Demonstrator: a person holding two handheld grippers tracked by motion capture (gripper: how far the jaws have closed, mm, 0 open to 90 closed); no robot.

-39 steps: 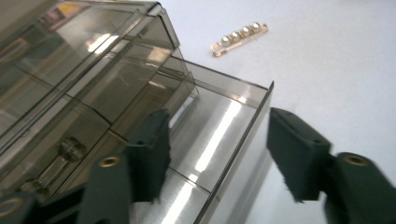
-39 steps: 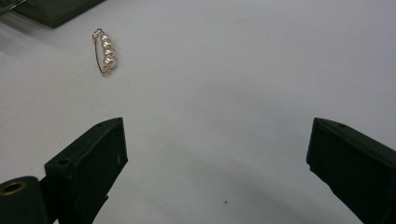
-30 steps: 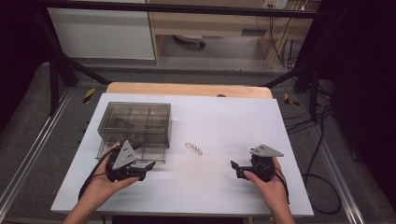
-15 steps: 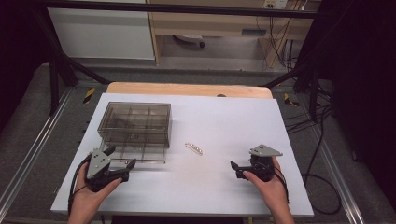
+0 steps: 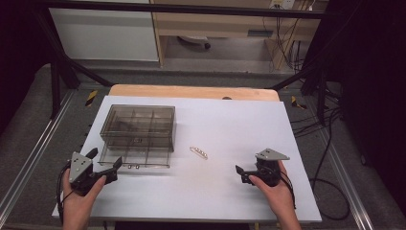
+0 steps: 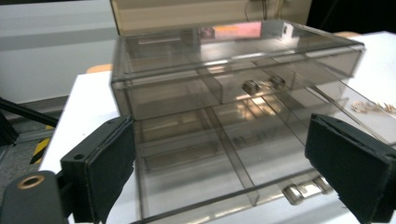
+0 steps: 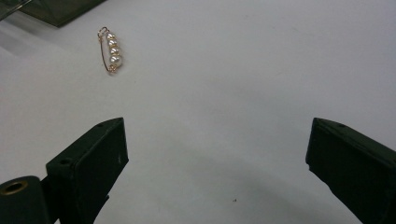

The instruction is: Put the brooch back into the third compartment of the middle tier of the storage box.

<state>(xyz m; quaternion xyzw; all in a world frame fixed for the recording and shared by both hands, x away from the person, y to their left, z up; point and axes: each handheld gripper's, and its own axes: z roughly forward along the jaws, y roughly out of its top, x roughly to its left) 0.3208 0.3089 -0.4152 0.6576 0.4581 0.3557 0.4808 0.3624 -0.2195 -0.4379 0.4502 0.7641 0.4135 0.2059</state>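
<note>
While my left gripper sits just in front of the smoky transparent plastic drawer box, its pulled-out bottom drawer near, the jaws have just been opening and hold nothing. My right gripper gapes wide and empty over the white counter, the small gold pearl-beaded pin lying apart ahead.

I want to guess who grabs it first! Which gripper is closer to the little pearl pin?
Right. The right gripper sits just off the pearl pin, open toward it. The left gripper is farther away, by the clear drawer box.
</note>
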